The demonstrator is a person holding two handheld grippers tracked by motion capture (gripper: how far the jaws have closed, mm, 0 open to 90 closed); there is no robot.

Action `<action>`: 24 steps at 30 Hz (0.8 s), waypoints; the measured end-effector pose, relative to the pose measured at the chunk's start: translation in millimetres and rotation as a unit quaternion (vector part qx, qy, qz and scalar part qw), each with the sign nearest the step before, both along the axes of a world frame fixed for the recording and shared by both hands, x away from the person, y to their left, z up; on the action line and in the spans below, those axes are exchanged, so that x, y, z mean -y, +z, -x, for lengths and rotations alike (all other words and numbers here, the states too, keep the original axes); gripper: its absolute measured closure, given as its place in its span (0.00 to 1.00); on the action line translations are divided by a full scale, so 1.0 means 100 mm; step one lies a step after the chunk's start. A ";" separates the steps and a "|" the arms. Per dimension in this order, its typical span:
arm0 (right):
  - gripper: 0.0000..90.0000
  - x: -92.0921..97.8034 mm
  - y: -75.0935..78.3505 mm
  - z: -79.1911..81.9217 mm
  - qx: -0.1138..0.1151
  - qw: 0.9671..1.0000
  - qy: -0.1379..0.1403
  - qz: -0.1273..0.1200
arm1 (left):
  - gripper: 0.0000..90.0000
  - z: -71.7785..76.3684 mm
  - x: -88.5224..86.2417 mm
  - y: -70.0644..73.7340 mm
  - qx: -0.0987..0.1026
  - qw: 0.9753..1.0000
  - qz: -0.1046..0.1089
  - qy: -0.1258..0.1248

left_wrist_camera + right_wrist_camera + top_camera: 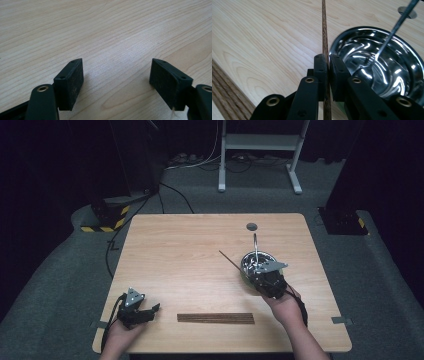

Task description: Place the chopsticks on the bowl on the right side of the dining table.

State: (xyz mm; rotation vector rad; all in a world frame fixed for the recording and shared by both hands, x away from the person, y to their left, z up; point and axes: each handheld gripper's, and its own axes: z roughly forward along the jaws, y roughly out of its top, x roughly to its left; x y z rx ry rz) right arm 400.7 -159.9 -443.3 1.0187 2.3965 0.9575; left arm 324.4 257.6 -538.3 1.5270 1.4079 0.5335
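No legible text, label, brand or number observed in any view. The only sign-like marking is yellow-and-black hazard striping (114, 222) on a floor base beyond the table (190, 250).

The chopstick (325, 40) ran past the top edge in the right gripper view, and the bowl (412, 65) was cut at the right edge.

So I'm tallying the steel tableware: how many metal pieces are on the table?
2. A steel bowl sits on the table's right half by the right gripper, and a metal utensil leans inside it. The gripper hides part of the bowl from above, so something small could be missed.
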 end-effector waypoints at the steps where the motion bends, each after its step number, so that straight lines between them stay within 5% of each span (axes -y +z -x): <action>1: 0.93 0.06 -0.01 -0.03 0.002 1.000 -0.003 0.003 | 0.30 0.00 0.00 0.00 0.002 1.000 0.002 0.001; 7: 0.93 0.19 -0.06 -0.15 -0.007 1.000 -0.025 0.003 | 0.30 0.00 0.00 0.00 0.001 1.000 0.000 0.001; 24: 0.93 0.26 -0.14 -0.31 -0.011 0.999 -0.031 0.017 | 0.30 0.01 0.00 0.00 0.001 1.000 0.001 0.001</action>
